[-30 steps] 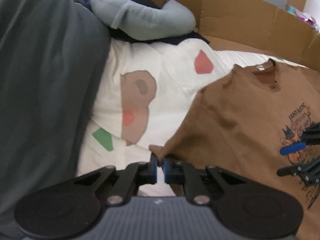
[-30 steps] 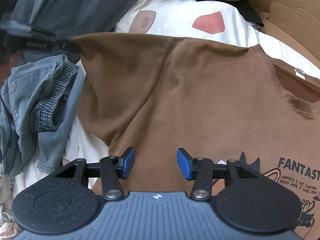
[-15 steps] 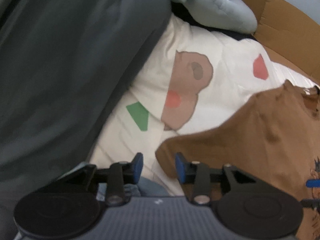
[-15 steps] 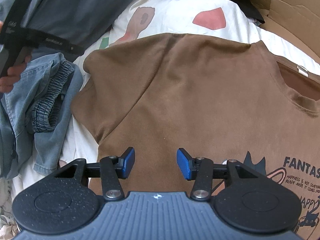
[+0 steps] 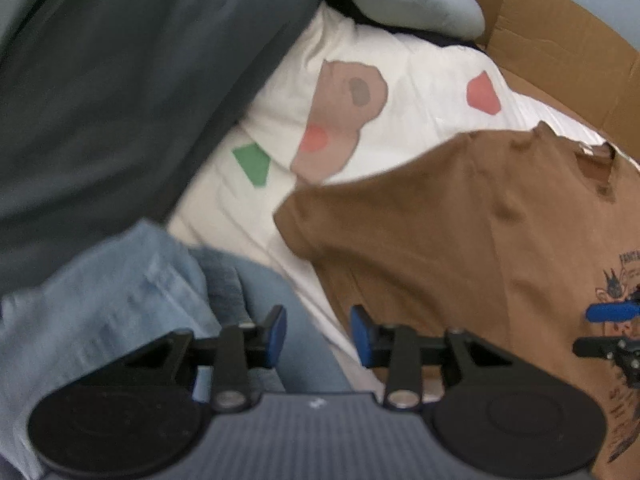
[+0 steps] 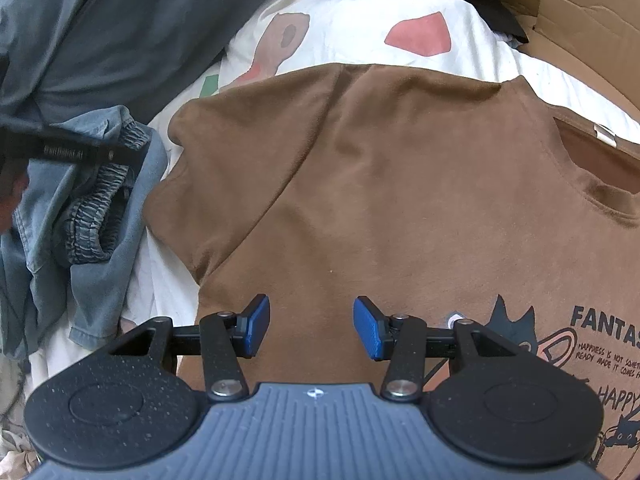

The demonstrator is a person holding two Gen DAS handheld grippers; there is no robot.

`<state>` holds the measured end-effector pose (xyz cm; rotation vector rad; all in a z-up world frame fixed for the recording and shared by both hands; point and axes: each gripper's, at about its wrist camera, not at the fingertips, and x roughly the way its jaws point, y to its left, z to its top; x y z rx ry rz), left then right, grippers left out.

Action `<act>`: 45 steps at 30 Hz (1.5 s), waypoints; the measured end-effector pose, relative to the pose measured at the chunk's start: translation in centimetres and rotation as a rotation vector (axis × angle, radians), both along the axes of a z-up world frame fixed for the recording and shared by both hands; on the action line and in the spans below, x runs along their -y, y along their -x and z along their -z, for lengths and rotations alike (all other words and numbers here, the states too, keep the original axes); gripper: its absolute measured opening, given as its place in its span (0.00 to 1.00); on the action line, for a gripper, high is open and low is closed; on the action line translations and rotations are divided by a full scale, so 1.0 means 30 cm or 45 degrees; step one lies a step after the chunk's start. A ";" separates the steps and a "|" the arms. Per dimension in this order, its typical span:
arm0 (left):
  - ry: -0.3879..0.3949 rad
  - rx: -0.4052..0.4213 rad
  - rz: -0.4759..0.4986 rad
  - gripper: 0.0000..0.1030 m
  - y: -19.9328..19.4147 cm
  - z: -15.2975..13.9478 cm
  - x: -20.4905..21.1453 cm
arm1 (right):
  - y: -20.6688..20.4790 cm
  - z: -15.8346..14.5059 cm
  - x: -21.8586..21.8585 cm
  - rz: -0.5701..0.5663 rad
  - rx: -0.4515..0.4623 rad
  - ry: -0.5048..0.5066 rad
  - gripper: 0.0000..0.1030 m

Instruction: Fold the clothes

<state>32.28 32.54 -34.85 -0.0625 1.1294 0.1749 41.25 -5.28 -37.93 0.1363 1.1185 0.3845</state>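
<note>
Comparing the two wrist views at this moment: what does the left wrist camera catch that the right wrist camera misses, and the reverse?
Only the left wrist view shows the right gripper's blue fingertips over the shirt's print, and the whole green patch on the white bedding.

Only the right wrist view shows the readable FANTAS lettering, the black cat print, the neck label and the jeans' elastic waistband.

Both show the brown T-shirt lying flat, the blue jeans, the cardboard, and an open, empty gripper.
</note>
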 end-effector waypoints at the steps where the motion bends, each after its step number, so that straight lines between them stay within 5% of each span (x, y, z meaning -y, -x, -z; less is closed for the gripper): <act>1: 0.008 0.002 -0.021 0.37 0.013 0.008 0.006 | 0.002 -0.001 0.000 0.002 0.002 -0.004 0.52; 11: 0.052 0.042 -0.187 0.36 0.110 0.084 0.077 | 0.024 0.001 -0.014 0.000 0.000 -0.010 0.52; 25: -0.058 0.094 -0.049 0.34 0.040 0.136 0.159 | 0.041 0.047 0.007 0.027 -0.041 0.011 0.52; 35: 0.038 0.095 -0.051 0.32 0.001 0.159 0.142 | 0.036 0.053 -0.008 0.025 -0.050 -0.002 0.52; 37: 0.051 0.098 -0.045 0.28 -0.005 0.161 0.140 | 0.033 0.052 -0.014 0.025 -0.050 -0.013 0.52; 39: 0.096 0.093 -0.043 0.10 -0.012 0.156 0.129 | 0.029 0.049 -0.024 0.026 -0.049 -0.035 0.52; 41: 0.091 0.087 -0.040 0.03 -0.008 0.136 0.119 | 0.023 0.044 -0.037 0.022 -0.045 -0.052 0.52; 45: 0.080 0.074 -0.035 0.03 -0.001 0.094 0.099 | 0.015 0.028 -0.063 0.005 -0.028 -0.073 0.52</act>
